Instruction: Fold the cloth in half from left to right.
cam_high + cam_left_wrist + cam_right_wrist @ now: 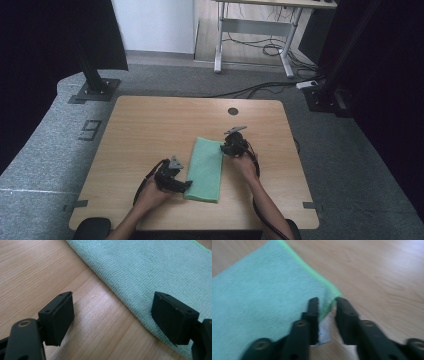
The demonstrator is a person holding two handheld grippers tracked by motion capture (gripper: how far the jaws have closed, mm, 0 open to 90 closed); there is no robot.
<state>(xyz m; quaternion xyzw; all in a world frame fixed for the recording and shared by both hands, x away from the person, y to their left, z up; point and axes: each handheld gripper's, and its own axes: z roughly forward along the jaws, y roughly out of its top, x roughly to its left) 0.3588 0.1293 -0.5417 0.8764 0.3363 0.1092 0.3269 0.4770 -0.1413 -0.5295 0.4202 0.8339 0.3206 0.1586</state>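
Centrally on the table (150, 125) lies a folded green microfibre cloth (205, 169); the right tongs (327, 308) pinch its far corner, while the left tongs (112, 315) gape wide at its near edge.

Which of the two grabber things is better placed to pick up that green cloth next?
Probably the right gripper: its jaws sit nearly closed around a corner of the green cloth, by the white tag. The left gripper has jaws wide open, straddling the cloth's long edge with nothing pinched.
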